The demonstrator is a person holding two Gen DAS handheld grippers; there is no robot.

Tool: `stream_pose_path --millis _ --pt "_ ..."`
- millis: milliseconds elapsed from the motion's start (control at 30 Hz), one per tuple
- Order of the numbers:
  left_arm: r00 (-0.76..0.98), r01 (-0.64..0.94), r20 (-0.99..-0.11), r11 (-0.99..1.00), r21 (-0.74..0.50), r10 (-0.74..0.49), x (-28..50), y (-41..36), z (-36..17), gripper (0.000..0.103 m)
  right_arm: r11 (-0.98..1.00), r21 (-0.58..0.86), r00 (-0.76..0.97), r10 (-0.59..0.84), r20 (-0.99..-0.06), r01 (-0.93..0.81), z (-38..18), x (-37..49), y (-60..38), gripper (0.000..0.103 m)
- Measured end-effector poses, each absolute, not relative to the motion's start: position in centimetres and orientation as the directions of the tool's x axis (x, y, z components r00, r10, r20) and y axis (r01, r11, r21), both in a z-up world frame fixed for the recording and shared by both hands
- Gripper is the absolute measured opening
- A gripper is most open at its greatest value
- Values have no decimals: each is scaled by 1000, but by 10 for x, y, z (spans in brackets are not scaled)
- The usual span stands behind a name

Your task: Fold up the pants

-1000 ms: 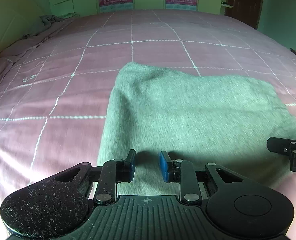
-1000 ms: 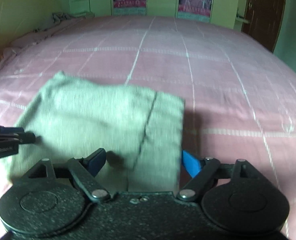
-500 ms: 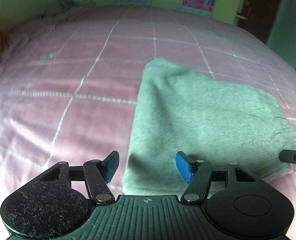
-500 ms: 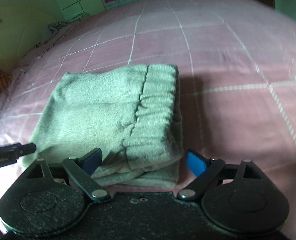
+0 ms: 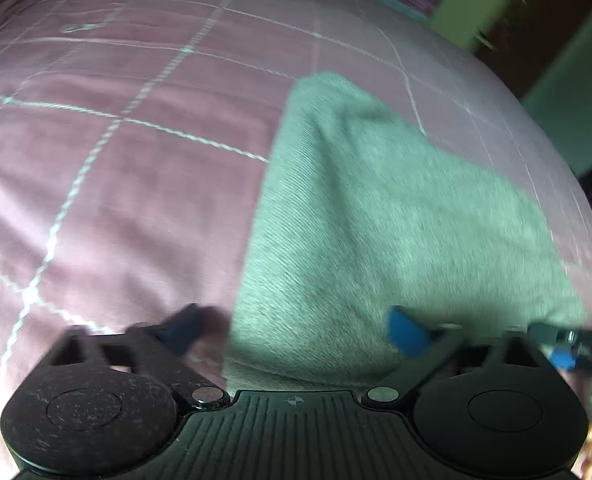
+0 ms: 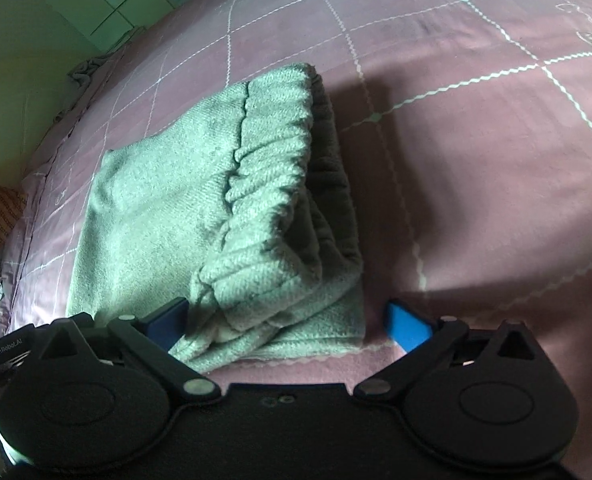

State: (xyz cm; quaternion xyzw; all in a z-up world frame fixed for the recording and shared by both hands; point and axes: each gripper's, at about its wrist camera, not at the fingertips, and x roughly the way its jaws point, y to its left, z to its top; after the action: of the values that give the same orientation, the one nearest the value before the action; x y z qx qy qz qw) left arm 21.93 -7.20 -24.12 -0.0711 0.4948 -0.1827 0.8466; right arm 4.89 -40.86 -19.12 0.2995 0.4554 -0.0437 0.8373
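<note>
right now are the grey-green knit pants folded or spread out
Folded: the grey-green knit pants lie as a compact stacked bundle, layered edges showing, on the pink checked bedsheet.

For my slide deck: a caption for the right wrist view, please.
Folded green pants on a pink checked bedspread, the right tool opening around their near corner.

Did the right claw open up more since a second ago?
Yes. The right gripper is opening: its blue fingers now straddle the folded pants corner, pressing nothing.

Both grippers' jaws opening, let go of pants (image 6: 199, 184); folded pants now on bed.
</note>
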Motion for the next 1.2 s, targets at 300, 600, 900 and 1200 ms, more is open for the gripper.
stream_pose_path --millis 300,600,900,1200 --pt "449 166 -793 910 -379 -412 223 -64 -247 103 798 515 623 237 -746 313 -193 40 -418 103" --pt "376 244 -761 849 -468 -528 232 -62 -251 103 573 774 799 317 -511 268 -214 16 -465 102" --pt "317 168 -696 761 -627 -644 267 -42 -265 56 542 808 740 443 -506 228 -220 33 -477 60" --pt "310 163 -644 707 -688 -699 274 -53 -272 40 542 823 696 525 -491 171 -225 62 -475 53"
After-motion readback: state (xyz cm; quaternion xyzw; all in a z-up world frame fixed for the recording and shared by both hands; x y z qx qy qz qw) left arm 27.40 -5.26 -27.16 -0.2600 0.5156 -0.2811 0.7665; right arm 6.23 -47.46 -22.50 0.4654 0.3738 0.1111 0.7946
